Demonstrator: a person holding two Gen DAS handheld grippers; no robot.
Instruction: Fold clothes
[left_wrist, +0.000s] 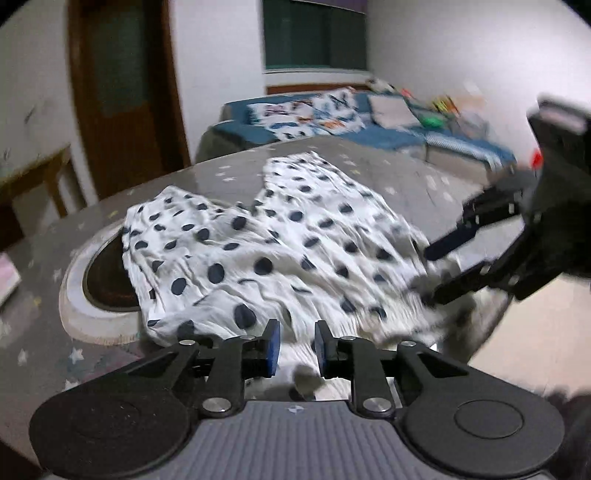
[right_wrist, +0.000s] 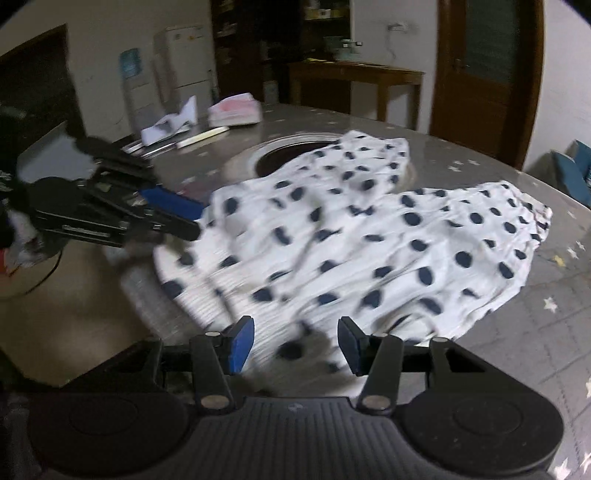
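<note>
Over on the left side of the bench (left_wrist: 55, 369), grey with little stars, there's the round recessed ring (left_wrist: 79, 295), and the polka-dot garment (left_wrist: 280, 243) spills across its edge, white cloth with dark navy dots, rumpled and spread over the middle of the bench. Down at the near edge sits the left gripper (left_wrist: 296, 350), its blue-padded fingers (left_wrist: 272, 347) a narrow gap apart with the hem of the garment lying between them; whether the pads actually pinch the cloth, I cannot tell. Moving right, the right gripper (left_wrist: 432, 269) comes in from the side, fingers parted, tips at the garment's right edge, blurred. From the right wrist view, that right gripper (right_wrist: 296, 345) shows its fingers (right_wrist: 242, 343) wide, the cloth's near edge between them, not clamped. The left gripper (right_wrist: 192, 218) appears at the far left there, tips touching the garment (right_wrist: 369, 236). Behind the bench, a blue sofa (left_wrist: 388, 133) runs along the wall.
</note>
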